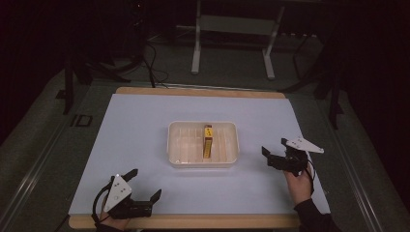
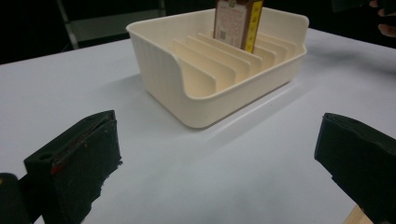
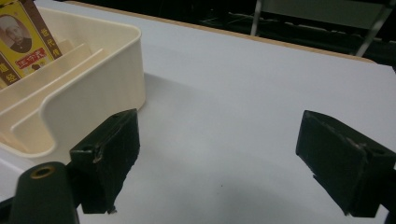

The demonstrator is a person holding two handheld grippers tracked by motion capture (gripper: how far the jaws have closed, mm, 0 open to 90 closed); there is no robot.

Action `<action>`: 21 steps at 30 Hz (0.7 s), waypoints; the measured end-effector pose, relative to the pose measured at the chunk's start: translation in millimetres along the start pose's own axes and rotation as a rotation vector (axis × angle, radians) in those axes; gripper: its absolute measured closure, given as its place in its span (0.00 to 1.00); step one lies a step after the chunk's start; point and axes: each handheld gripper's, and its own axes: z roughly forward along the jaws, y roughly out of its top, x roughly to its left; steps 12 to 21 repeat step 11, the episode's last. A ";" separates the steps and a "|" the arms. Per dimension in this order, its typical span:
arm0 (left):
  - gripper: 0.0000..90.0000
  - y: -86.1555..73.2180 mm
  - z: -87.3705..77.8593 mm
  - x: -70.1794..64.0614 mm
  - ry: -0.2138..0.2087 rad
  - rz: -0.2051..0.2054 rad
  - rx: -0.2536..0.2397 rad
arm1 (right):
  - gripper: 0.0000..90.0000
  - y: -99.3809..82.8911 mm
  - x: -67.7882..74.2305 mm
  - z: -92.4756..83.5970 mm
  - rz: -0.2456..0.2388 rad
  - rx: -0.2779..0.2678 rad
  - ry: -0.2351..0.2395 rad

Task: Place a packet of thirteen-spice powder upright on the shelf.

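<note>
A cream slotted tray [image 1: 178, 145] sits mid-table on the white mat; its near wall [image 2: 168, 79] and rounded corner [image 3: 93, 88] fill the gripper views. A yellow and brown box [image 1: 207, 141] stands on edge in one slot [image 2: 238, 21] [image 3: 23, 42]. My left gripper [image 1: 144, 183] rests near the front left edge, jaws wide apart, nothing between them [image 2: 215, 163]. My right gripper [image 1: 274, 146] sits just right of the tray, also open and empty [image 3: 217, 158].
The white mat [image 1: 145, 121] covers a wooden tabletop whose edge [image 1: 193, 221] shows at the front. A metal frame stand [image 1: 232, 43] and cables [image 1: 150, 63] lie on the dark floor beyond the table.
</note>
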 end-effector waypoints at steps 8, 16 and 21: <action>0.00 0.0 0.8 0.1 -0.003 0.001 -0.004 | 0.15 -1.8 0.6 3.5 -0.004 0.013 0.007; 0.00 0.3 0.9 0.1 -0.005 0.006 -0.010 | 0.15 -2.3 1.8 4.4 -0.007 0.017 0.010; 0.00 0.3 0.9 0.1 -0.005 0.006 -0.010 | 0.15 -2.3 1.8 4.4 -0.007 0.017 0.010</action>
